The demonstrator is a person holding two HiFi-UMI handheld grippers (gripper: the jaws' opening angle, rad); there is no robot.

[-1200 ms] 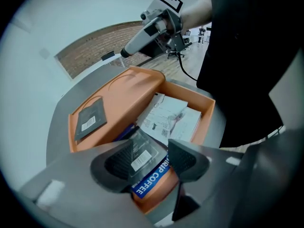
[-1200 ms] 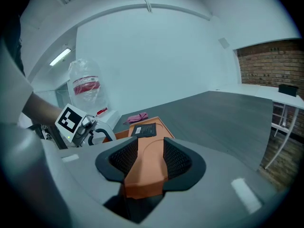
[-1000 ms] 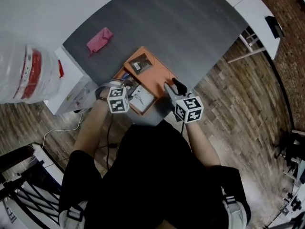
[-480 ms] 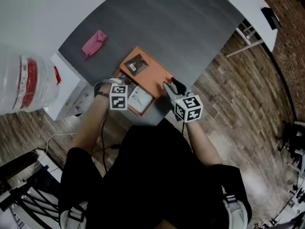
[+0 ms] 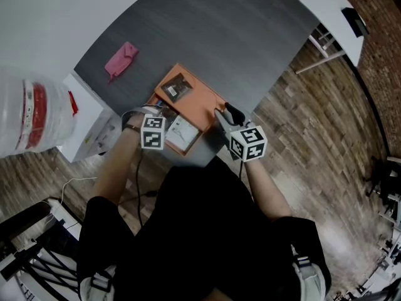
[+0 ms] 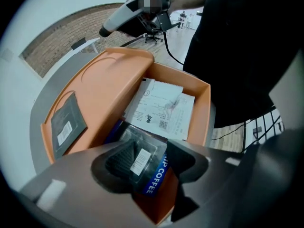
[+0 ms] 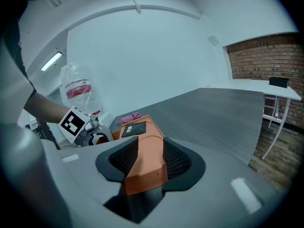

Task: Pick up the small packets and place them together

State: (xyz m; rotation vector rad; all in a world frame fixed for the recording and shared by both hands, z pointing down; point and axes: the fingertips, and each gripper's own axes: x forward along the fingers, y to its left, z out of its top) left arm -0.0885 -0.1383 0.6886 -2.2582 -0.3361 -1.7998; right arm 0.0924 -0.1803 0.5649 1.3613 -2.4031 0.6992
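Observation:
An orange box [image 5: 203,102] lies at the near edge of the grey table [image 5: 238,36], its flat lid part carrying a dark packet [image 5: 176,88] [image 6: 68,123]. A white printed packet [image 6: 161,110] lies inside the box. My left gripper [image 6: 149,163] [image 5: 150,113] reaches into the box's left end. Its jaws are closing around a clear packet [image 6: 137,158] with a white label, which rests on a blue coffee packet [image 6: 159,177]. I see no firm pinch. My right gripper [image 7: 146,158] [image 5: 224,115] is shut on the orange box's wall [image 7: 145,151].
A pink pouch [image 5: 120,60] lies on the table's far left. Left of the table stand a white cabinet [image 5: 88,115] and a clear plastic bag [image 5: 31,115] with red print. A white table [image 5: 313,5] is at the far right. The floor is wood.
My left gripper has shifted slightly left at the box's end. The right gripper has kept its hold on the box without moving.

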